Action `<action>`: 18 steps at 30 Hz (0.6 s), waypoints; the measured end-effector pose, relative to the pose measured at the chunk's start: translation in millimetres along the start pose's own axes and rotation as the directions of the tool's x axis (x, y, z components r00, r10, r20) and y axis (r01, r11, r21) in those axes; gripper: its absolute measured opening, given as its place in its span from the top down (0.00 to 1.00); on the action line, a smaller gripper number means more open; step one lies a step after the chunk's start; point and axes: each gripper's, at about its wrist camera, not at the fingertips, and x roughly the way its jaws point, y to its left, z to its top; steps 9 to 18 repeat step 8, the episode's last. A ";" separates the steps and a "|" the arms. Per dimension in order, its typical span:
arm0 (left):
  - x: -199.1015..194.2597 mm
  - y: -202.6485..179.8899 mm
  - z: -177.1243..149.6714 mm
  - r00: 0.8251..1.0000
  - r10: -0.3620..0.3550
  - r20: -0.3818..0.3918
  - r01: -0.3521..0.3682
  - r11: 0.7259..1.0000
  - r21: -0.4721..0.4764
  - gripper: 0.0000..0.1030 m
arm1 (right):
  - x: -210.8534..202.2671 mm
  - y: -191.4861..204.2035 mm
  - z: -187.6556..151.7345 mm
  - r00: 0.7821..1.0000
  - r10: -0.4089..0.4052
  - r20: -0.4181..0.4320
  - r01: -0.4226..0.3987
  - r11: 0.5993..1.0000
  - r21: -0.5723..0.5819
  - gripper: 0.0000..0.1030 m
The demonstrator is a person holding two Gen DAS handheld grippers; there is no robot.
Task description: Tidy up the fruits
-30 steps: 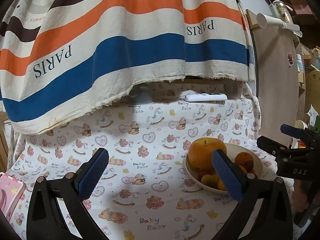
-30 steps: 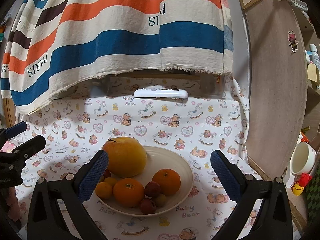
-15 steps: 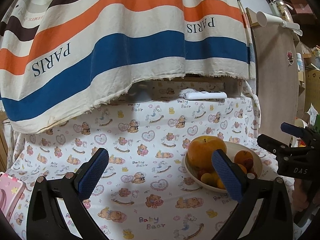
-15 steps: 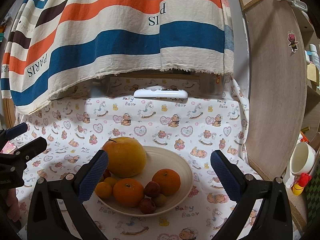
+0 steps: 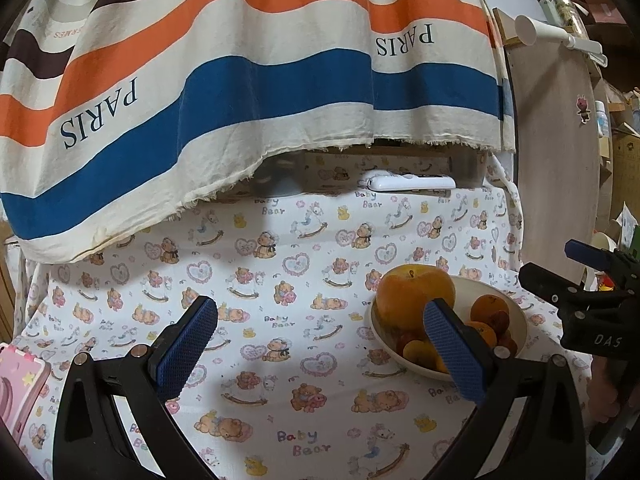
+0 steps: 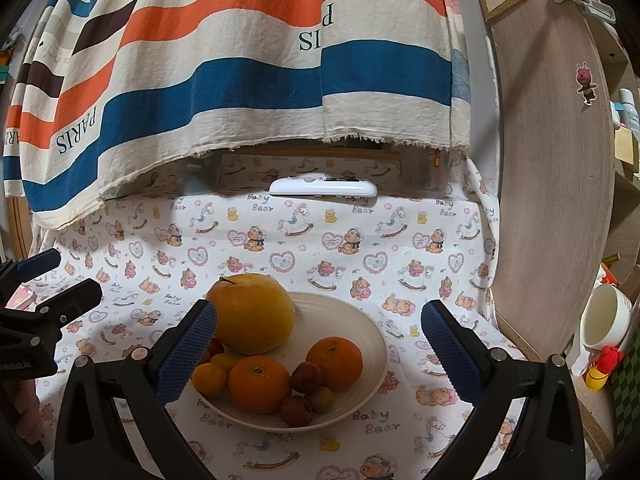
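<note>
A white bowl [image 6: 360,320] sits on the bear-print cloth and holds a large yellow-orange fruit [image 6: 254,312], two oranges [image 6: 335,362] [image 6: 259,382], small yellow fruits [image 6: 209,378] and small red ones [image 6: 306,376]. My right gripper [image 6: 320,344] is open and empty, its jaws on either side of the bowl's near part. My left gripper [image 5: 320,348] is open and empty over bare cloth to the left of the bowl [image 5: 516,320]. The left view also shows the big fruit [image 5: 412,296] and the right gripper [image 5: 576,276] at the right edge.
A striped "PARIS" cloth [image 6: 240,80] hangs over the back. A white remote [image 6: 323,189] lies under its edge. A wooden panel [image 6: 552,180] stands at the right, with a white cup [image 6: 606,316] beyond it. A pink object [image 5: 20,384] lies at the left.
The left gripper's view has shifted slightly, with the bowl sitting a little higher in it. The right gripper and the fruits have hardly moved.
</note>
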 end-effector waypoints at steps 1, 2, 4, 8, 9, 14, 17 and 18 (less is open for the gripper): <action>0.4 0.2 -0.1 1.000 0.000 -0.001 0.000 1.000 -0.001 0.01 | 0.0 0.6 0.0 1.000 -0.002 0.000 0.002 1.000 -0.001 0.01; 0.5 0.2 0.0 1.000 0.000 -0.001 0.000 1.000 -0.001 0.01 | -0.2 0.3 -0.2 1.000 -0.001 0.000 0.001 1.000 -0.002 0.01; 1.0 0.0 -0.1 1.000 0.001 -0.004 -0.001 1.000 0.000 0.01 | -0.1 0.9 -0.1 1.000 -0.002 0.000 0.002 1.000 -0.001 0.01; 1.6 -1.0 -0.2 1.000 -0.003 -0.009 0.003 1.000 0.000 0.01 | -0.1 0.9 -0.1 1.000 -0.002 0.000 0.002 1.000 -0.002 0.01; 1.6 -1.0 -0.2 1.000 -0.003 -0.009 0.003 1.000 0.000 0.01 | -0.1 0.9 -0.1 1.000 -0.002 0.000 0.002 1.000 -0.002 0.01; 1.6 -1.0 -0.2 1.000 -0.003 -0.009 0.003 1.000 0.000 0.01 | -0.1 0.9 -0.1 1.000 -0.002 0.000 0.002 1.000 -0.002 0.01; 1.6 -1.0 -0.2 1.000 -0.003 -0.009 0.003 1.000 0.000 0.01 | -0.1 0.9 -0.1 1.000 -0.002 0.000 0.002 1.000 -0.002 0.01; 1.6 -1.0 -0.2 1.000 -0.003 -0.009 0.003 1.000 0.000 0.01 | -0.1 0.9 -0.1 1.000 -0.002 0.000 0.002 1.000 -0.002 0.01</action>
